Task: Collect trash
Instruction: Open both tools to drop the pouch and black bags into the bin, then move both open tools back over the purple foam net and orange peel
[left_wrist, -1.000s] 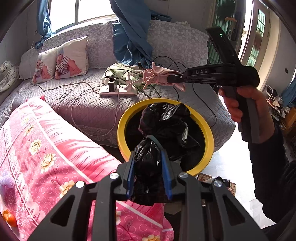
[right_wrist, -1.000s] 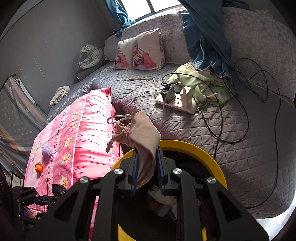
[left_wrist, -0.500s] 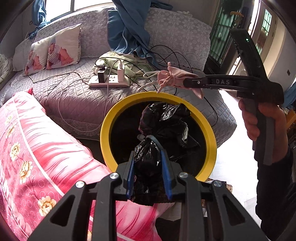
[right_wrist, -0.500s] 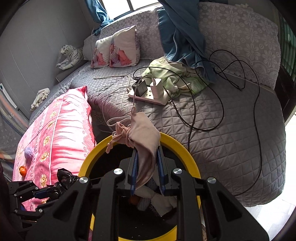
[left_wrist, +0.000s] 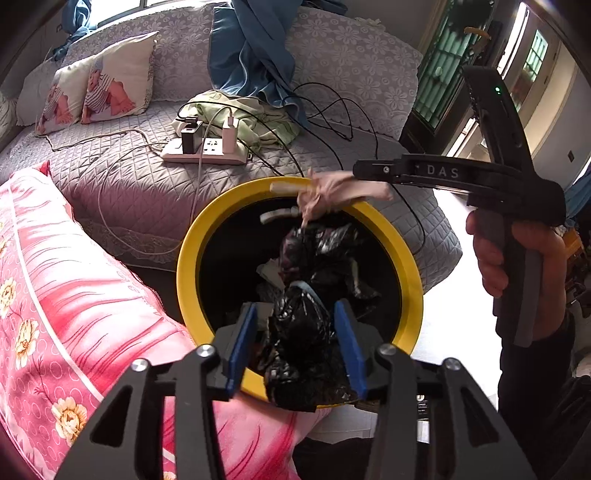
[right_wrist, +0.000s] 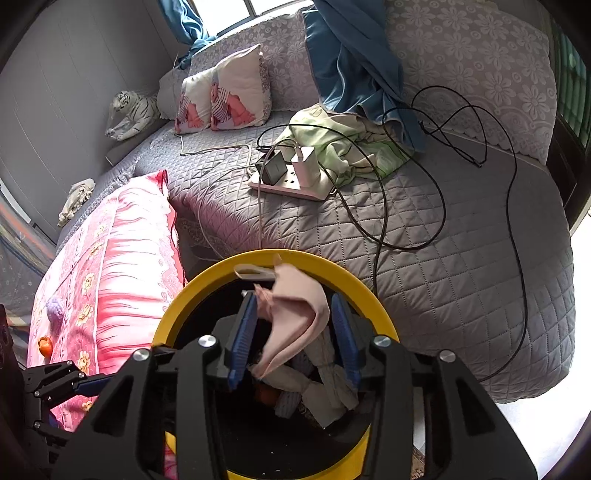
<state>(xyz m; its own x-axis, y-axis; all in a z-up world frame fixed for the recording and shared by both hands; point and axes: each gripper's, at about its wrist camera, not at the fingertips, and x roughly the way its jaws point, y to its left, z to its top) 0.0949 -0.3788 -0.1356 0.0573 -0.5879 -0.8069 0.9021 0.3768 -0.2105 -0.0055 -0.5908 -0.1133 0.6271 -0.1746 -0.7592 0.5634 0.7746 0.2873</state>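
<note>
Black bag (left_wrist: 301, 328) and pink cloth (right_wrist: 295, 314) drop loose between both grippers' (left_wrist: 295, 332) (right_wrist: 293, 332) just-opening fingers over our yellow bin (left_wrist: 406, 258); further trash is unclear.

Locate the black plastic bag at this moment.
In the left wrist view the black plastic bag sits low centre, between the left gripper's open jaws, over the yellow-rimmed bin's near edge.

Grey quilted sofa (right_wrist: 461, 266), power strip (right_wrist: 291, 182), green cloth (right_wrist: 343, 147), cushions (right_wrist: 225, 92)
</note>
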